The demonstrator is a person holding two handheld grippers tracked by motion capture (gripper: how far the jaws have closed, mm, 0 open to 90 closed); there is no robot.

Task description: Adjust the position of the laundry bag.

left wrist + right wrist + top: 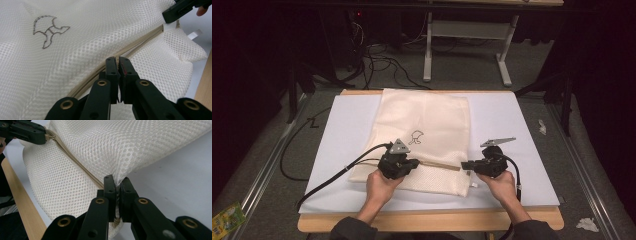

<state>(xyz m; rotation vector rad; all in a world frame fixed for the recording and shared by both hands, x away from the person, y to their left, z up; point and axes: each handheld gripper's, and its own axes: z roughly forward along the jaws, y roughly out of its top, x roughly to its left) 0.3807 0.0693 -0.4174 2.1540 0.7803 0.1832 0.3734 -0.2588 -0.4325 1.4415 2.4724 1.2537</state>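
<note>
A cream mesh bag (427,125) with a small dark outline drawing (415,136) lies flat on the white board (522,150). A beige zipper (439,165) runs across it near the front. My left gripper (414,162) is shut on the zipper's left part, and in the left gripper view its jaws (117,61) meet on the zipper line (140,42). My right gripper (464,165) is shut on the bag's right edge at the zipper's end, where mesh (125,145) bunches up between its closed jaws (116,182). In the right gripper view, the left gripper (43,135) is pinching the zipper (75,160).
The board rests on a wooden table whose front edge (432,221) is near the person. A small white tag (195,34) sticks out at the bag's corner. On the floor lie cables (377,62), crumpled paper (587,225) and a green packet (227,217). Another table's legs (428,50) stand behind.
</note>
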